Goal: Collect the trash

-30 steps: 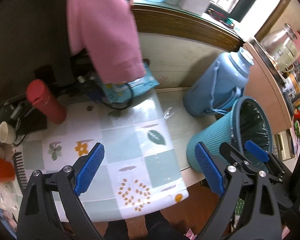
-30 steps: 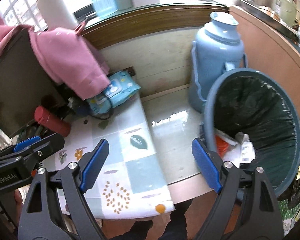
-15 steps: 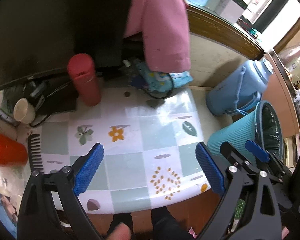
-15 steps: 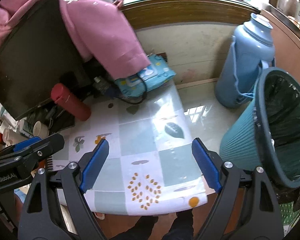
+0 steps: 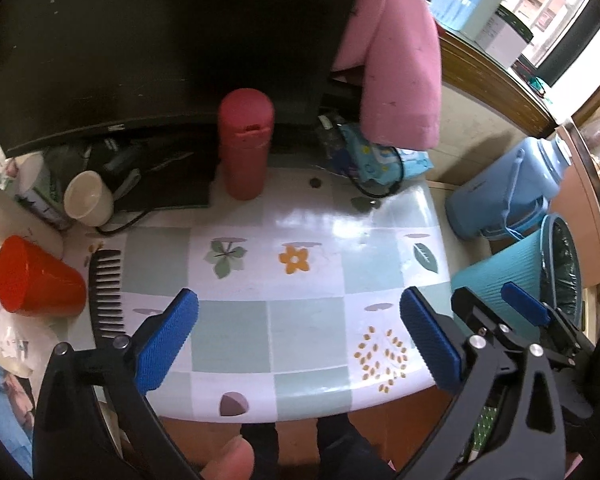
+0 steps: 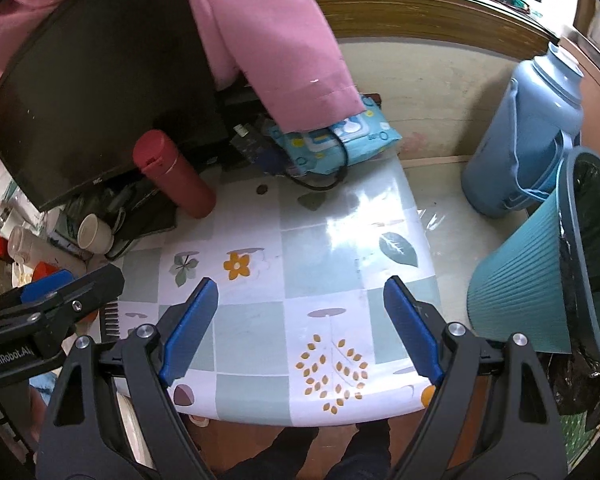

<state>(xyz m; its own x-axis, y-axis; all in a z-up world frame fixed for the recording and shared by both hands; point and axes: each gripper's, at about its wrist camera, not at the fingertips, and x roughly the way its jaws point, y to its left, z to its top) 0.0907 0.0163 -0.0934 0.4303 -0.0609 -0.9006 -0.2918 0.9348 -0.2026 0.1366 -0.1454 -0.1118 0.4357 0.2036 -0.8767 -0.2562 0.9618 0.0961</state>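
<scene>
A teal ribbed trash bin with a black liner stands on the floor to the right of the table; it also shows at the right edge of the left wrist view as the bin. My left gripper hangs over the tiled tablecloth, its jaws opening wide with nothing between them. My right gripper is open and empty over the same cloth, beside the left gripper. An orange cup lies tipped at the table's left edge.
A red flask, a black comb, a white cup, a dark monitor draped with a pink cloth and a blue wipes pack crowd the table's back. A blue thermos jug stands behind the bin.
Both grippers have swung left, away from the bin and over the table. The flask, cups and comb have come into view. The bin has slid to the right edge.
</scene>
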